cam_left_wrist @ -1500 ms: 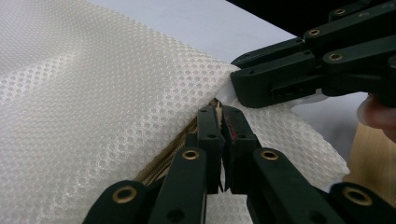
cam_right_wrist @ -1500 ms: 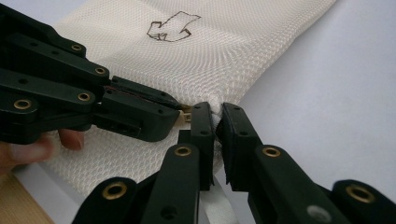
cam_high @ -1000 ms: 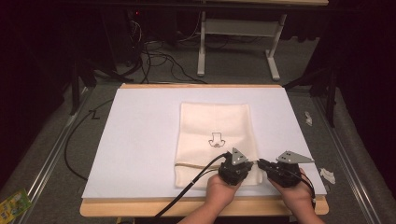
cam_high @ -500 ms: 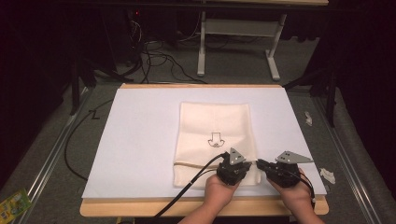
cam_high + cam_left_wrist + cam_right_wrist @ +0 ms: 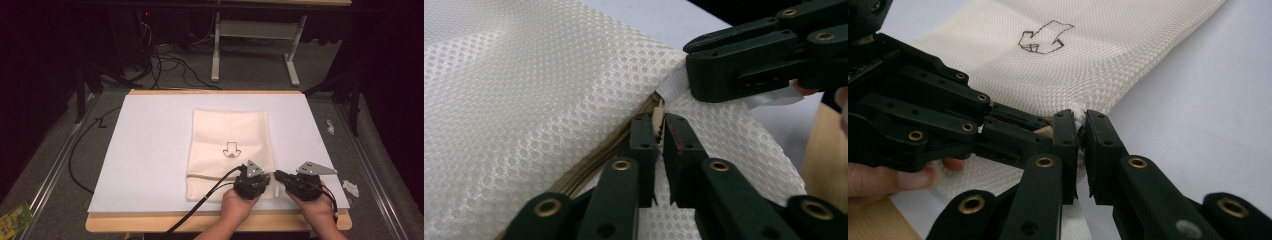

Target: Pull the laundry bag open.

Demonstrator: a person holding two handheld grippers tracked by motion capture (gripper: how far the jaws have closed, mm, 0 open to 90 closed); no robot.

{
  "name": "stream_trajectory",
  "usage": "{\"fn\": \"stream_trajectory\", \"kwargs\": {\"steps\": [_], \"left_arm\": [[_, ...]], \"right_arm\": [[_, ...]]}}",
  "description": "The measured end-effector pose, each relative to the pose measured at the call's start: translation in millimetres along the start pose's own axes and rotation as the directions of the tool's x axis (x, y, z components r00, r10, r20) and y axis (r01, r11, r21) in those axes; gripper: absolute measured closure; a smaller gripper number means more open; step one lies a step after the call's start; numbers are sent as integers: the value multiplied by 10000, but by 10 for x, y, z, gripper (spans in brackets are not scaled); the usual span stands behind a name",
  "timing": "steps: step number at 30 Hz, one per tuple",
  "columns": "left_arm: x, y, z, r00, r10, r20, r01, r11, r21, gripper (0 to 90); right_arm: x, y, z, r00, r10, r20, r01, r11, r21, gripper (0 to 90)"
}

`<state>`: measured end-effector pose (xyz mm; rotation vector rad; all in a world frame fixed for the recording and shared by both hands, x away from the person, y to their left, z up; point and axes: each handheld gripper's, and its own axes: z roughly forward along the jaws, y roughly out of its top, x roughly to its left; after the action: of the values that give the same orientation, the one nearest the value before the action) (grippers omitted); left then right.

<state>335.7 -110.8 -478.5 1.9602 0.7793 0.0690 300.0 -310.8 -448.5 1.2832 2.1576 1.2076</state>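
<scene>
A cream mesh bag (image 5: 230, 150) lies flat on the white surface (image 5: 150, 150). At the bag's near right corner, the left tongs (image 5: 660, 125) pinch the zipper pull (image 5: 657, 119). The right tongs (image 5: 1081, 131) pinch the bag's corner edge.

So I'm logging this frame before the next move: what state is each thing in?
mesh bag: lying flat on the white sheet, arrow drawing facing up
zipper: closed along the stretch in view
zipper pull: pinched between the left gripper's jaws
left gripper: shut on the zipper pull
right gripper: shut on the bag's corner edge
</scene>
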Motion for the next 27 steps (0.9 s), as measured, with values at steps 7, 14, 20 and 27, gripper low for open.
{"fn": "stream_trajectory", "kwargs": {"steps": [7, 14, 20, 27], "left_arm": [[-27, -4, -36, 10000, 65, -43, -67, 9989, -467, 872], [-18, 7, -89, 10000, -61, 69, 66, 9968, -797, 871], [-2, 4, -102, 9999, -93, 126, 102, 9974, -718, 873], [14, 8, -113, 9998, -88, 201, 100, 9979, -636, 874]], "right_arm": [[-39, -15, -18, 10000, -54, -49, 54, 9999, -143, 845], [-42, -45, -2, 9999, -119, -18, 119, 9999, -44, 830], [-24, -52, 13, 9999, -142, -20, 142, 9999, 81, 812], [-21, -61, 16, 9998, -197, -27, 197, 9998, 88, 801]]}}
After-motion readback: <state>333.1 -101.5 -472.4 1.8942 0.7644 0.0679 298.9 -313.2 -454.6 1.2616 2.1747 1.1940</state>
